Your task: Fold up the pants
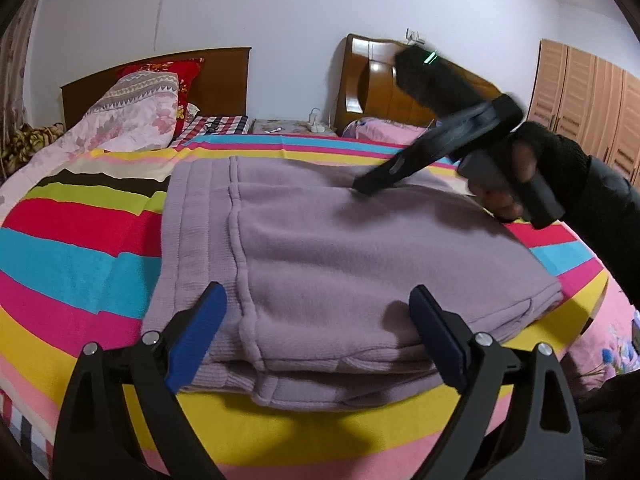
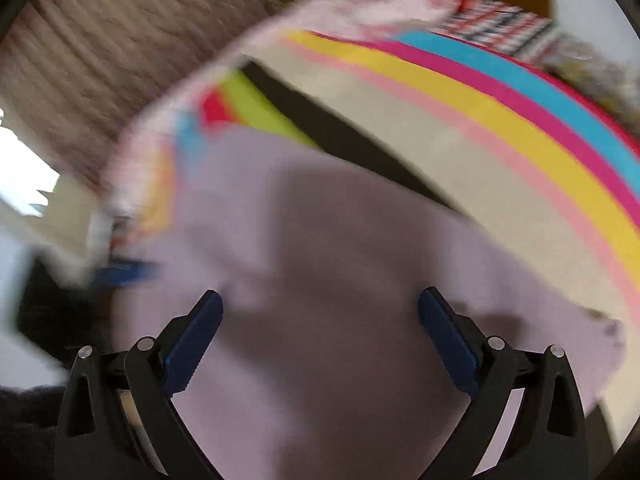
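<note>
Final step, by the look of it: smoothing the finished fold. Lilac fleece pants (image 1: 320,248) folded into a thick layered rectangle, ribbed waistband toward the wooden headboard (image 1: 224,76), mid-way down the striped bedspread (image 1: 80,248).

Left gripper (image 1: 318,336) wide, empty, at the stack's near edge. Right gripper (image 2: 320,340) wide, empty, over the top layer; view blurred.

Next, probably: press flat, withdraw without dragging layers.
</note>
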Demonstrator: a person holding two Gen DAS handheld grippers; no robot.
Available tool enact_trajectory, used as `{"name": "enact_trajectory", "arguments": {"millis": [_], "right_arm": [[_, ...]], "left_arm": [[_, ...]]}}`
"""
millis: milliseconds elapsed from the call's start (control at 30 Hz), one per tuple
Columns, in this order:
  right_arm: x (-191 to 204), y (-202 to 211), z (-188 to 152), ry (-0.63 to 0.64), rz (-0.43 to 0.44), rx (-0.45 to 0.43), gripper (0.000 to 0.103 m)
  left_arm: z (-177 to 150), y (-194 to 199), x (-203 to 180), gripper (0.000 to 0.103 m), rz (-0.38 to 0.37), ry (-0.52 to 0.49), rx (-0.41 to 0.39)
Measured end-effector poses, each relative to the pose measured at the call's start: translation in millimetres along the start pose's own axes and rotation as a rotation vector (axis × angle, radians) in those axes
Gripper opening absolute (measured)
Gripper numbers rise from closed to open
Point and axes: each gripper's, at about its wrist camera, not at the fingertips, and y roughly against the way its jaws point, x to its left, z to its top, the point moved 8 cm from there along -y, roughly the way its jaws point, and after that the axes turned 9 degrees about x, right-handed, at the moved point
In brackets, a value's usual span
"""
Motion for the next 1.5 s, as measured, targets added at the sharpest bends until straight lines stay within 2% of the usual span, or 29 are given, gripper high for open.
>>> {"name": "enact_trajectory", "arguments": {"millis": [67, 133, 167, 200, 233, 300, 333, 367, 500, 533, 567, 600, 667, 733, 800, 900, 933, 1000, 1067, 1300, 1367, 1400, 1500], "right_arm": [[-19, 15, 8, -0.112, 0.029, -0.094, 0.092], [-40, 50, 9, -0.211, -0.085, -0.226, 0.093], [-40, 69, 2, -0.223, -0.051, -0.274, 0.093], [-34, 81, -3, -0.222, 0.020, -0.309, 0.093], [-23, 98, -12, -0.210, 0.127, -0.353, 0.093], [-5, 114, -27, -0.181, 0.245, -0.393, 0.095], [14, 117, -42, -0.149, 0.329, -0.399, 0.096], [24, 117, -56, -0.128, 0.370, -0.390, 0.096], [60, 82, -112, -0.084, 0.420, -0.279, 0.096], [69, 68, -132, -0.065, 0.427, -0.242, 0.096], [75, 52, -146, -0.044, 0.406, -0.204, 0.096], [77, 44, -155, -0.015, 0.361, -0.217, 0.095], [78, 59, -176, -0.025, 0.326, -0.267, 0.096], [90, 70, -179, -0.037, 0.337, -0.288, 0.096], [106, 78, -187, 0.025, 0.351, -0.332, 0.097], [101, 50, -203, 0.018, 0.271, -0.253, 0.098], [104, 46, -207, 0.026, 0.283, -0.305, 0.098], [101, 48, -212, 0.001, 0.313, -0.336, 0.098], [93, 49, -208, -0.022, 0.331, -0.347, 0.098], [87, 62, -222, -0.052, 0.292, -0.356, 0.098], [81, 72, -223, -0.051, 0.255, -0.331, 0.098], [79, 79, -217, -0.043, 0.209, -0.337, 0.098], [73, 95, -195, -0.023, 0.118, -0.393, 0.098]], "left_arm": [[1, 0, 0, 0.092, 0.015, 0.002, 0.024], [5, 3, -1, 0.092, 0.039, 0.009, 0.053], [8, 8, -2, 0.092, 0.049, 0.017, 0.063], [15, 17, -6, 0.092, 0.046, 0.019, 0.054], [22, 25, -10, 0.092, 0.025, 0.013, 0.027], [36, 37, -22, 0.099, -0.046, 0.016, -0.026], [41, 37, -26, 0.099, -0.067, 0.020, -0.032], [43, 33, -29, 0.100, -0.085, 0.024, -0.028], [24, -6, -30, 0.100, -0.052, 0.013, 0.100], [20, -12, -30, 0.100, -0.032, -0.009, 0.107], [16, -15, -34, 0.100, -0.008, -0.044, 0.103], [14, -17, -37, 0.100, 0.011, -0.068, 0.103], [16, -16, -38, 0.100, 0.037, -0.057, 0.114], [19, -11, -39, 0.100, 0.039, -0.039, 0.109], [17, -12, -41, 0.101, 0.038, -0.035, 0.113], [9, -23, -44, 0.101, 0.108, -0.069, 0.135], [9, -24, -44, 0.102, 0.122, -0.074, 0.138], [11, -26, -41, 0.102, 0.123, -0.058, 0.144], [12, -26, -41, 0.102, 0.119, -0.050, 0.145], [11, -26, -37, 0.102, 0.124, -0.051, 0.132], [8, -25, -40, 0.102, 0.127, -0.055, 0.127], [7, -25, -41, 0.102, 0.131, -0.057, 0.126], [6, -26, -44, 0.102, 0.138, -0.055, 0.124]]}}
